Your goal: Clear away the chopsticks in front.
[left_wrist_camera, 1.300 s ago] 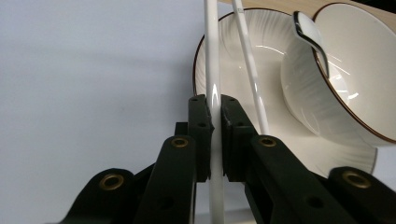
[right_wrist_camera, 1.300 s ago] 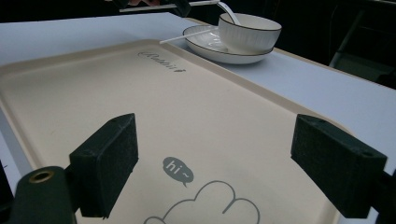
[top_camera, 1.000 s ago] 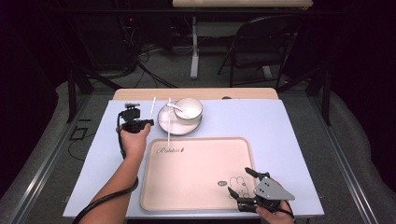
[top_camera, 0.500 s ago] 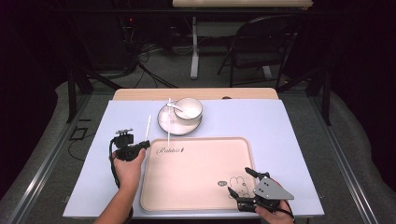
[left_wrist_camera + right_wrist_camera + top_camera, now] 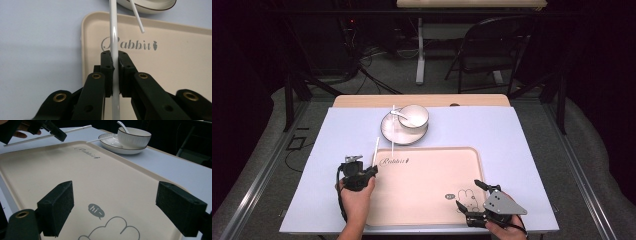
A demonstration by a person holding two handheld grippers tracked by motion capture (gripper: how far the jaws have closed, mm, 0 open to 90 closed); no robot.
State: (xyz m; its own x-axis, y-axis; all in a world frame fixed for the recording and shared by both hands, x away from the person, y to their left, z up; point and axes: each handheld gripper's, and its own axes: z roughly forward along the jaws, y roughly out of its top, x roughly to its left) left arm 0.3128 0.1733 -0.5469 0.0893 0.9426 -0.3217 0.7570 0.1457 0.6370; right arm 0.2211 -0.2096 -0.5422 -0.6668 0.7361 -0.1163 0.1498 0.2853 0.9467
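The left gripper (image 5: 371,170) pinches a white chopstick (image 5: 114,42) between its pressed-together jaws, over the tray's left edge near its far left corner. The stick runs forward from the jaws, its far end pointing toward the plate (image 5: 388,131). A second white chopstick (image 5: 392,131) lies across that plate, its near tip reaching over the tray's far edge beside the "Rabbit" lettering (image 5: 130,45). A bowl (image 5: 413,116) with a spoon (image 5: 398,113) in it sits on the plate, near the table's far edge. The beige tray (image 5: 427,200) lies along the near edge of the table (image 5: 512,145). The right gripper (image 5: 465,195), jaws spread wide with nothing between them, rests at the tray's near right corner, by the cloud drawing (image 5: 110,230).
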